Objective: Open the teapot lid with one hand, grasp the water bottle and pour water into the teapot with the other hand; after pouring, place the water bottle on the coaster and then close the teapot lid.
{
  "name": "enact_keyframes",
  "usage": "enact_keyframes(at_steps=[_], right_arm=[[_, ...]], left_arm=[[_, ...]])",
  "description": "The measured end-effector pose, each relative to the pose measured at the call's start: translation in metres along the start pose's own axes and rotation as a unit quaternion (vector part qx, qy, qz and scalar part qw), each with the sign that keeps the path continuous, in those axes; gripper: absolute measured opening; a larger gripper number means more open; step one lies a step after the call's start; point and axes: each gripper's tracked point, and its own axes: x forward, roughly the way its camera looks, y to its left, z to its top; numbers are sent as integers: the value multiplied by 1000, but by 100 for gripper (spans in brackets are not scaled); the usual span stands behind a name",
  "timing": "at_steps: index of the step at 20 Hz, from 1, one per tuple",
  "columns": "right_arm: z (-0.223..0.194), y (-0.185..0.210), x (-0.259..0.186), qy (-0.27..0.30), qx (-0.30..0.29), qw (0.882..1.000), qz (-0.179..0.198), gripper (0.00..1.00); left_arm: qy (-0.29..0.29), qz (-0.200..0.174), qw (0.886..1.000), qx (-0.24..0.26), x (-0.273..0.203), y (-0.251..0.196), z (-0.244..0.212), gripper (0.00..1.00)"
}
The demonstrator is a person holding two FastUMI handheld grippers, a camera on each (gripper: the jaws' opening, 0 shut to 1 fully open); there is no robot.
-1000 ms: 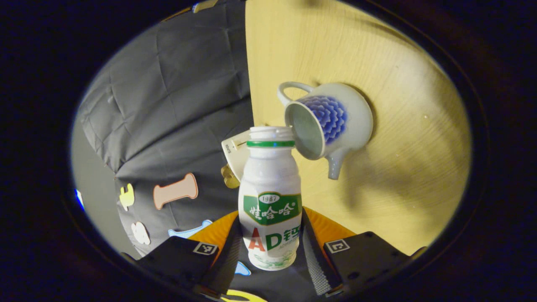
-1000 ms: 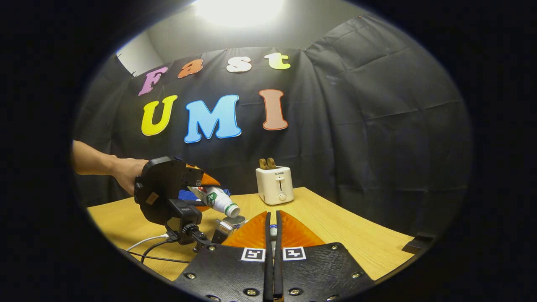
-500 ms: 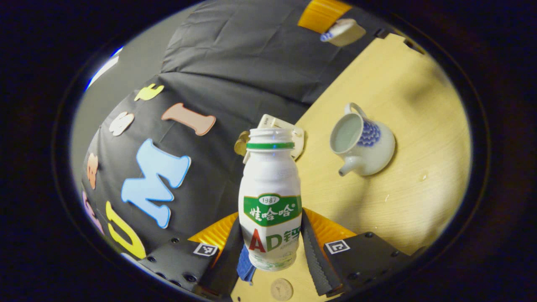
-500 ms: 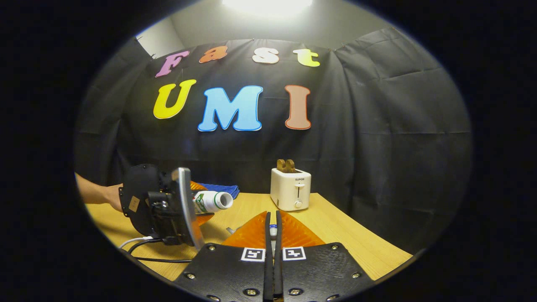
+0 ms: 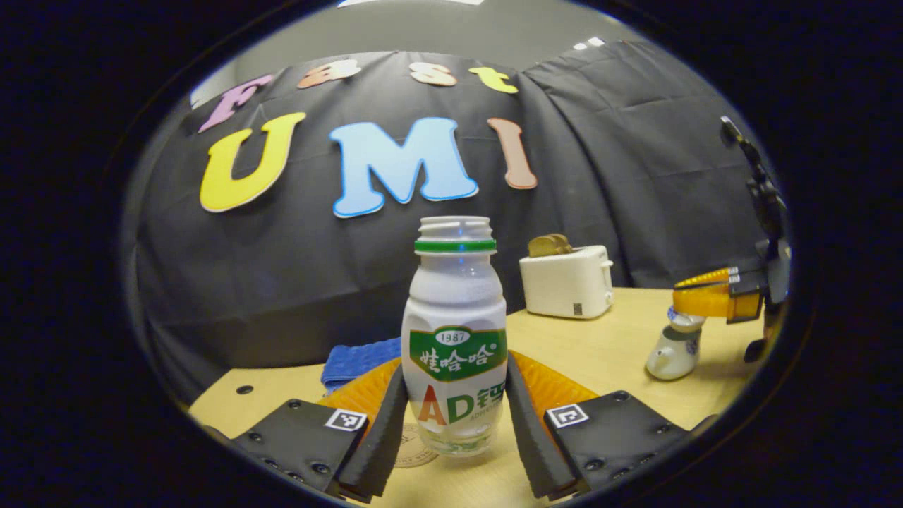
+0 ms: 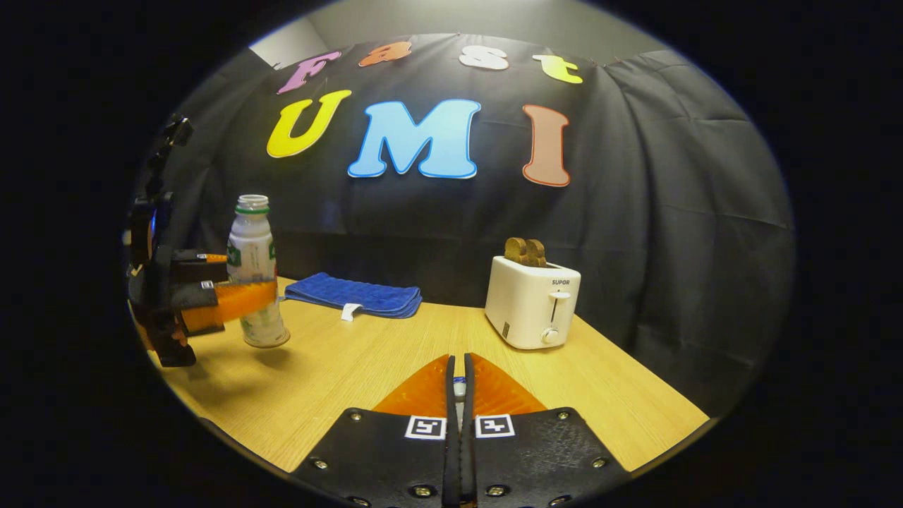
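Gripping the upright, uncapped water bottle (image 5: 455, 331) between both fingers, the left gripper (image 5: 455, 430) holds it just above the worktop (image 5: 621, 353), over a round coaster (image 5: 415, 446). Behind lie a folded blue cloth (image 5: 356, 361) and a white toaster (image 5: 566, 283). Far right, the right gripper (image 5: 712, 300) pinches the lid over the teapot (image 5: 671, 353). In the right gripper view its jaws look clenched together, a small lid knob (image 6: 459, 387) between them.
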Motion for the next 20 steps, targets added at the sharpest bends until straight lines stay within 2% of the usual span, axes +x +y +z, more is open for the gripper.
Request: enact_keyframes(at_steps=[1,2,4,6,7,9,11,12,13,14,15,16,17,18,19,20], right_arm=[[-5,-1,3,4,1,1000,-5,1],[-7,0,4,4,2,1000,-4,1],[-10,3,6,6,1,1000,-1,1],[-12,2,8,6,-1,1000,-4,1],[-13,2,8,5,3,1000,-4,1],[-23,2,8,14,13,1000,-4,1],[-24,0,8,11,19,1000,-6,1],[-26,0,9,12,19,1000,-7,5],[-25,0,8,7,19,1000,-12,10],[-25,-2,8,5,19,1000,-13,10],[-24,-2,7,4,22,1000,-15,16],[-23,-3,4,-1,25,1000,-17,16],[-19,-4,2,-7,26,999,-18,21],[-17,-5,1,-14,26,999,-20,27],[-14,-6,0,-20,27,999,-20,28],[-13,-7,-1,-25,28,999,-22,27]], left_arm=[[0,11,1000,-26,-1,14,1,82],[-7,30,999,-27,-1,33,3,82],[-11,46,999,-26,-1,52,5,73],[-8,54,998,-39,-1,64,6,82],[-4,62,997,-41,0,71,5,77],[6,74,996,-56,2,85,-8,82],[19,84,995,-55,5,91,-22,73],[25,84,995,-57,6,91,-28,73],[25,81,994,-63,8,90,-30,82],[25,76,994,-70,11,88,-33,78],[33,77,994,-68,16,88,-39,82],[40,78,994,-65,19,89,-45,78],[45,77,994,-63,20,86,-47,73],[47,78,994,-58,22,86,-49,82],[50,77,994,-55,24,84,-52,78],[54,73,994,-56,26,83,-55,78]])
